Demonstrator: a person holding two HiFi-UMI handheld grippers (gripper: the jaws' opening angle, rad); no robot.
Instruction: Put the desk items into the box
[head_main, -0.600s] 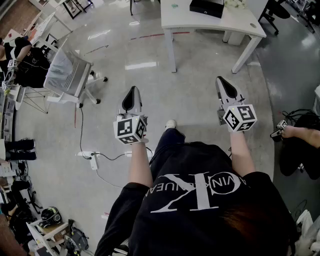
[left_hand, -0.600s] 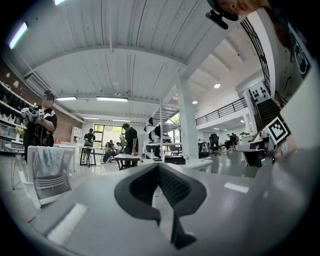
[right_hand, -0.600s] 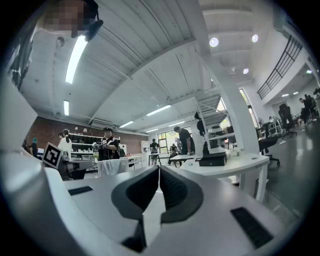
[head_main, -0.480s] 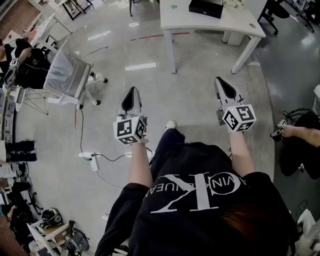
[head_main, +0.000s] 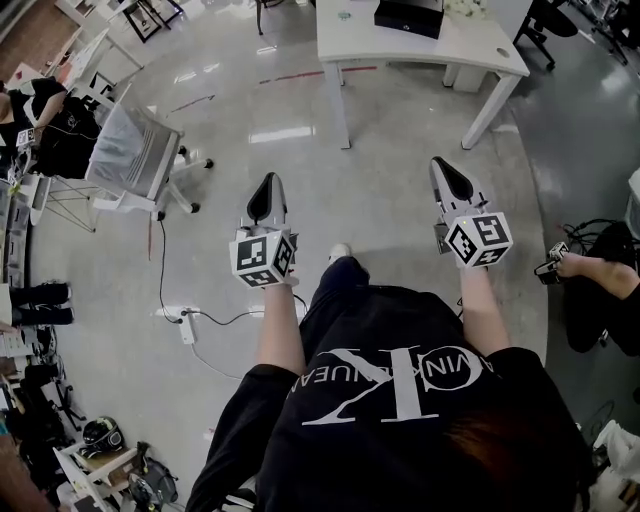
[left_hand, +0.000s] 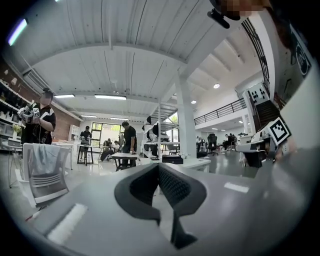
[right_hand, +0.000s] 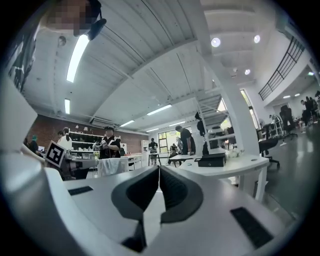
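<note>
I stand on a grey floor, some way short of a white desk at the top of the head view. A black box sits on that desk, along with small items near its far end. My left gripper is held out over the floor, jaws shut and empty. My right gripper is level with it on the right, also shut with nothing in it. The black box and the desk show ahead in the right gripper view. The left gripper view shows the box far off too.
A grey office chair stands at the left. A power strip and cable lie on the floor near my left foot. A seated person's arm and device are at the right edge. People work at desks in the background.
The view has crept slightly forward toward the desk. Both grippers hold the same pose, shut.
</note>
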